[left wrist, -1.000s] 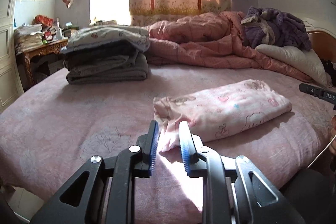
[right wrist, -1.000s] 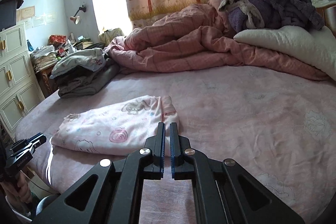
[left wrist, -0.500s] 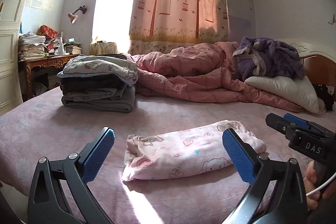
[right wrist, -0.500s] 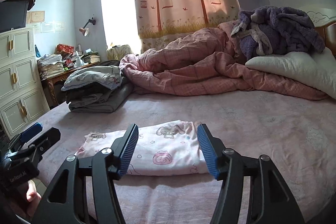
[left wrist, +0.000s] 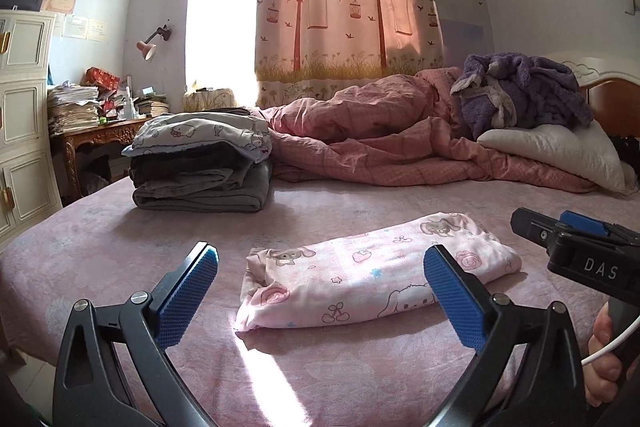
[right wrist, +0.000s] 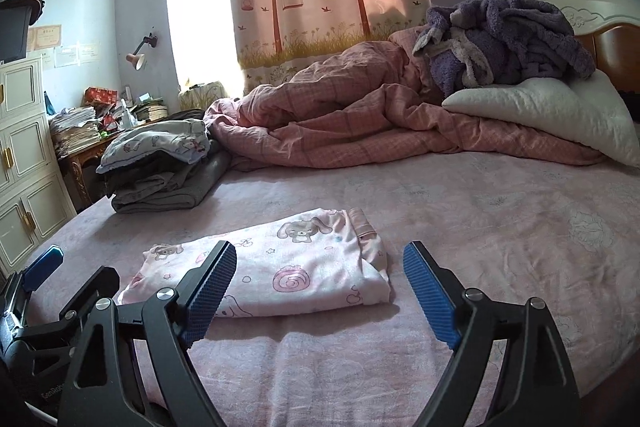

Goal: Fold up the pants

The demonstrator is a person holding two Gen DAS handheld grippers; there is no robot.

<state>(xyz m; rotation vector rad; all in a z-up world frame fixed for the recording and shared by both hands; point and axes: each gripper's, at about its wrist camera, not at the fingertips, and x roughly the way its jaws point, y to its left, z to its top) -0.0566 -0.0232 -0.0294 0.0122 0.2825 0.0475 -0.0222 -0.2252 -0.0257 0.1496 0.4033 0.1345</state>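
The folded pink cartoon-print pants (left wrist: 372, 279) lie flat on the pink bedsheet (left wrist: 120, 251), touched by neither gripper. My left gripper (left wrist: 320, 253) hovers just short of their near edge, jaws spread wide with nothing between the pads. From the right wrist view the pants (right wrist: 288, 267) sit ahead and slightly left, waistband at their right end. My right gripper (right wrist: 320, 249) is opening, its pads clear of the cloth. Each gripper shows in the other's view: the right gripper (left wrist: 548, 223) at the far right, the left gripper (right wrist: 72, 275) at the lower left.
A stack of folded clothes (left wrist: 200, 167) stands at the back left of the bed. A rumpled pink quilt (left wrist: 380, 147), a purple robe (left wrist: 520, 95) and a white pillow (left wrist: 552, 151) fill the back. A cluttered desk (left wrist: 100, 131) and white cabinet (left wrist: 24, 147) stand left of the bed.
Both grippers went from nearly shut at the pants' near edge to wide open. They drew back and rose a little, leaving the folded pants lying free on the bed.
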